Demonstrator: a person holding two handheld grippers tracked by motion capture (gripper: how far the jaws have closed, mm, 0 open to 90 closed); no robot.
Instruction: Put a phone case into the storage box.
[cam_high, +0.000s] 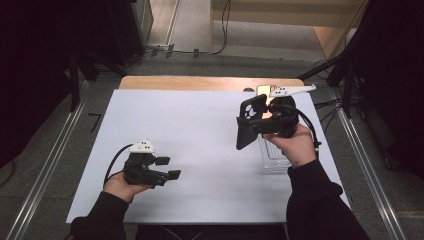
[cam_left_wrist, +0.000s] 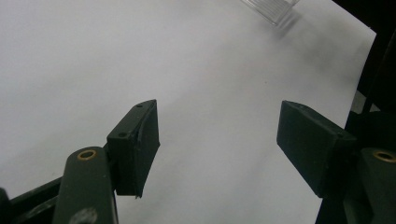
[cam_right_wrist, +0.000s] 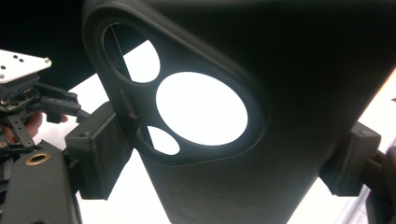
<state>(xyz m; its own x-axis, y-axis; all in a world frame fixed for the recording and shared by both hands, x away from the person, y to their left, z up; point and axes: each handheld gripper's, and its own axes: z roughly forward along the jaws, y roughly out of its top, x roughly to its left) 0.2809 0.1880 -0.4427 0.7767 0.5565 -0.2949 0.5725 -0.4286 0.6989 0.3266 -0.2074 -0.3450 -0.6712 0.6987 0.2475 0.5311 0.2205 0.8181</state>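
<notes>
A black phone case (cam_high: 248, 122) with round camera cut-outs is held upright above the right side of the white table top (cam_high: 200, 125). My right gripper (cam_high: 260, 125) is shut on it, one jaw on each long edge. In the right gripper view the case (cam_right_wrist: 261, 93) stands very close, with my right gripper (cam_right_wrist: 224, 158) clamped across its lower half. My left gripper (cam_high: 169, 167) rests low near the front left, open and empty. In its own view the left gripper (cam_left_wrist: 217, 144) has bare white table between its jaws.
A clear plastic tray (cam_high: 272, 157) lies under the right hand; its corner (cam_left_wrist: 273, 7) shows far off in the left gripper view. Something with an orange glow (cam_high: 265, 102) lies behind the right gripper, partly hidden. Dark stands flank the table.
</notes>
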